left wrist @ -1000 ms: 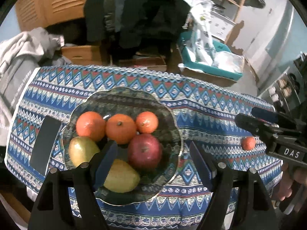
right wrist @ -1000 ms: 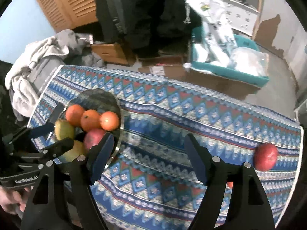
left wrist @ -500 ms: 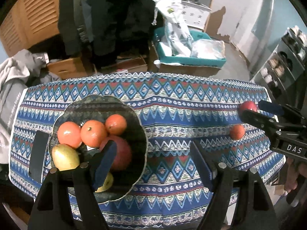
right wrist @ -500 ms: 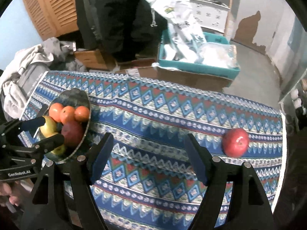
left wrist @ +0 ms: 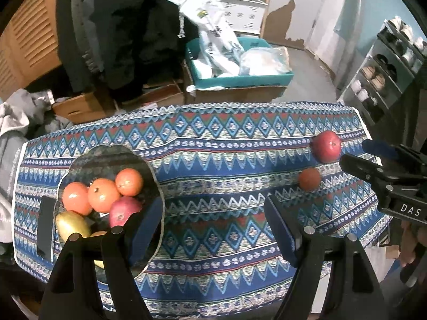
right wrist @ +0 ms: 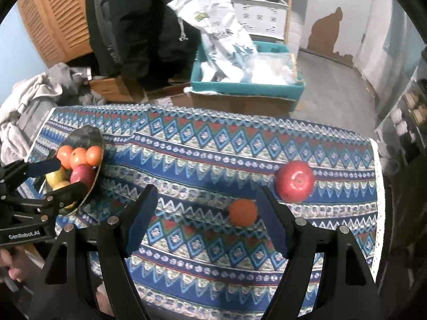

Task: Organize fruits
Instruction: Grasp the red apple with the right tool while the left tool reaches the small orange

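Left wrist cam: the left gripper [left wrist: 213, 229] has its fingers spread wide with nothing between them, hanging over the patterned tablecloth [left wrist: 213, 157]. The glass bowl [left wrist: 149, 170] on the left holds three oranges [left wrist: 102, 194], a red apple [left wrist: 122, 210] and a yellow pear [left wrist: 70, 224]. Over on the far right a loose apple [left wrist: 327, 146] and a loose orange [left wrist: 309, 179] sit near each other on the cloth

Right wrist cam: the right gripper [right wrist: 204, 213] is wide open too and empty, with that loose orange [right wrist: 242, 212] just inside its right finger and the apple [right wrist: 295, 184] just beyond
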Demonstrator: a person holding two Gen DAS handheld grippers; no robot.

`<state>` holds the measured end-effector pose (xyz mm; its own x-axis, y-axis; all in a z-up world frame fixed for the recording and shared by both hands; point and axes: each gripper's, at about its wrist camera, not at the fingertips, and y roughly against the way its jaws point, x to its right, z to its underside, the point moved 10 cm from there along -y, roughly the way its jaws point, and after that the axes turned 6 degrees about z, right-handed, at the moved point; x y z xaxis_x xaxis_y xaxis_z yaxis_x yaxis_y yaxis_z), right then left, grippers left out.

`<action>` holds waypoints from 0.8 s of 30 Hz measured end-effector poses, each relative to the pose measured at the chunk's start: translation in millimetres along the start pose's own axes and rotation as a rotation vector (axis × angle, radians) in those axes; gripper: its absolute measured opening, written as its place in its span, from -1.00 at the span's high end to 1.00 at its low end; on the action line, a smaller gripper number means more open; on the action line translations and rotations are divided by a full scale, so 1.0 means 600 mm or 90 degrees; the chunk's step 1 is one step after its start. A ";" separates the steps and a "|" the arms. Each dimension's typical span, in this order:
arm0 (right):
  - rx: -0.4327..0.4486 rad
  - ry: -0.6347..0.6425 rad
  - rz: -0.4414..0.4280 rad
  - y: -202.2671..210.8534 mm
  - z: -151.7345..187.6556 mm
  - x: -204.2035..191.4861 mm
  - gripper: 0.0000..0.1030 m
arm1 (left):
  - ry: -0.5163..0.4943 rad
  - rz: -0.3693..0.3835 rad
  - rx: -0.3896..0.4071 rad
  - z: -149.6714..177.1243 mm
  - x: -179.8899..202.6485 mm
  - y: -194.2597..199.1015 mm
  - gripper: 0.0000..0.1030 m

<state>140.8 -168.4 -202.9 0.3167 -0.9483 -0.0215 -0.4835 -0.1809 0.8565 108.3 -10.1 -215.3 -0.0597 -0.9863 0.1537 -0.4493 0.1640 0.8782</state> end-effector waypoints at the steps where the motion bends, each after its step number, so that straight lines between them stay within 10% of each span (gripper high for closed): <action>1: 0.000 -0.004 0.003 0.000 0.002 0.008 -0.48 | -0.004 0.000 0.001 -0.001 0.007 -0.002 -0.55; 24: -0.051 -0.089 0.062 -0.051 0.053 0.196 -0.51 | -0.072 0.002 -0.025 -0.051 0.118 -0.091 -0.55</action>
<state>166.7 -282.8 -248.2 0.1527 -0.9883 -0.0035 -0.4377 -0.0708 0.8963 156.1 -88.1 -238.7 -0.1631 -0.9808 0.1065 -0.4137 0.1660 0.8952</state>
